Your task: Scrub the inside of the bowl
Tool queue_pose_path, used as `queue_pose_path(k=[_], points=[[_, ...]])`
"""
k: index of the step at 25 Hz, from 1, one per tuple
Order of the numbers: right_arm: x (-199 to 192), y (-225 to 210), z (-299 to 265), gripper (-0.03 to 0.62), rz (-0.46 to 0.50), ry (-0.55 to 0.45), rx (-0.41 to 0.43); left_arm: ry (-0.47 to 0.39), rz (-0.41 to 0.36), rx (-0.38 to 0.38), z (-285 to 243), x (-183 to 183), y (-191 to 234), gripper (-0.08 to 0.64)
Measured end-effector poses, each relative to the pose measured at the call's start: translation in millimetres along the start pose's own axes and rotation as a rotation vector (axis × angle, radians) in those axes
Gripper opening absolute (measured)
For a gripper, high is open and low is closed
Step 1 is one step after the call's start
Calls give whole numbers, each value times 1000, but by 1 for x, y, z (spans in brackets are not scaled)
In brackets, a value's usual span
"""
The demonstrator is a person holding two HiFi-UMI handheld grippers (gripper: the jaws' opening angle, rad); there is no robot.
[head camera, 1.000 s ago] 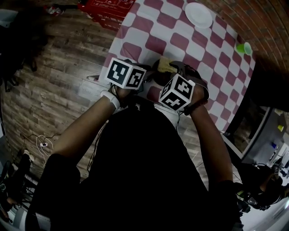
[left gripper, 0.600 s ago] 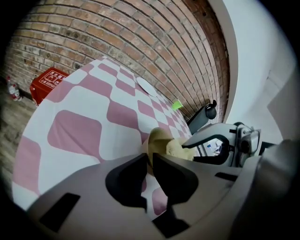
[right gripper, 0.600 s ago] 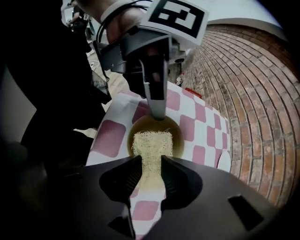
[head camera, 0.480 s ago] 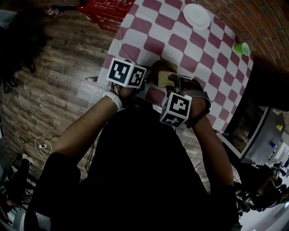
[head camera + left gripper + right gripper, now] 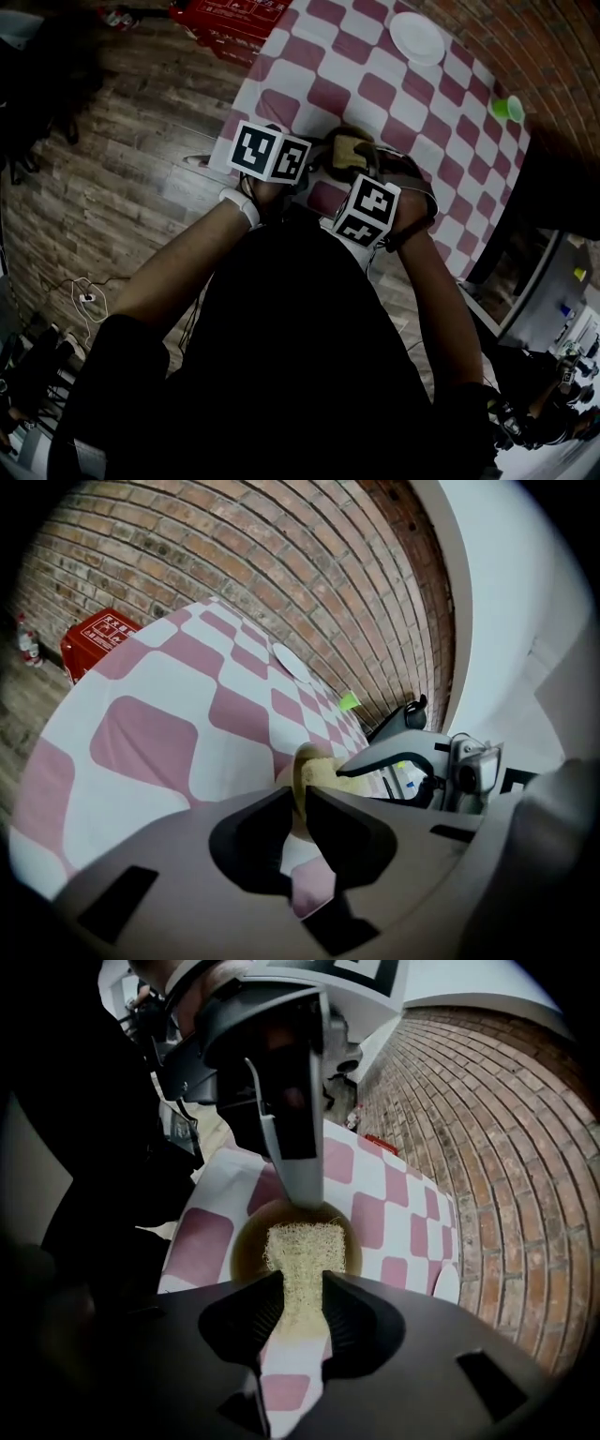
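left gripper (image 5: 298,806) has just closed its jaws on the rim of the bowl (image 5: 246,1246), which sits on the counter (image 5: 159,742); right gripper (image 5: 302,1286) clamps the scrub pad (image 5: 300,1246), whose long axis hangs straight down into the bowl directly beneath it

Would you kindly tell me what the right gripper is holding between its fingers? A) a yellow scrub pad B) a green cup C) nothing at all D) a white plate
A: in the right gripper view, the right gripper is pinched shut on the yellow scrub pad, whose free end hangs over the bowl.
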State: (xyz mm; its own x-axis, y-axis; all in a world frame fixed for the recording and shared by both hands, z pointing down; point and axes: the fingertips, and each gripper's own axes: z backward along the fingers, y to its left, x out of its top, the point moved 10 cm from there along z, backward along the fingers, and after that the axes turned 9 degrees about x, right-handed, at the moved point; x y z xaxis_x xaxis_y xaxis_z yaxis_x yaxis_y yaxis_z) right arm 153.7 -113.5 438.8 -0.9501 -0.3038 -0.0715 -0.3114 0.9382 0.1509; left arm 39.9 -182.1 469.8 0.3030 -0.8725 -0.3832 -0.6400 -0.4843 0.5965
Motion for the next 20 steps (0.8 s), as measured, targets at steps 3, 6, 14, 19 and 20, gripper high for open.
queue_pose_path(k=[3,6,14,19,20], points=[[-8,-3,2,138,-4,9,-10,-12,-5,-21,1,0,-2,52],[-12,3,7,138,7,14,-14,-25,0,-35,5,-1,-1,52],[0,21,5,138,75,2,-5,-58,25,-53,15,-3,3,52],[10,10,-4,138,69,-7,-21,-72,1,-43,23,-4,3,53],[10,7,-6,138,64,-8,-28,-74,-4,-42,24,-4,4,52]])
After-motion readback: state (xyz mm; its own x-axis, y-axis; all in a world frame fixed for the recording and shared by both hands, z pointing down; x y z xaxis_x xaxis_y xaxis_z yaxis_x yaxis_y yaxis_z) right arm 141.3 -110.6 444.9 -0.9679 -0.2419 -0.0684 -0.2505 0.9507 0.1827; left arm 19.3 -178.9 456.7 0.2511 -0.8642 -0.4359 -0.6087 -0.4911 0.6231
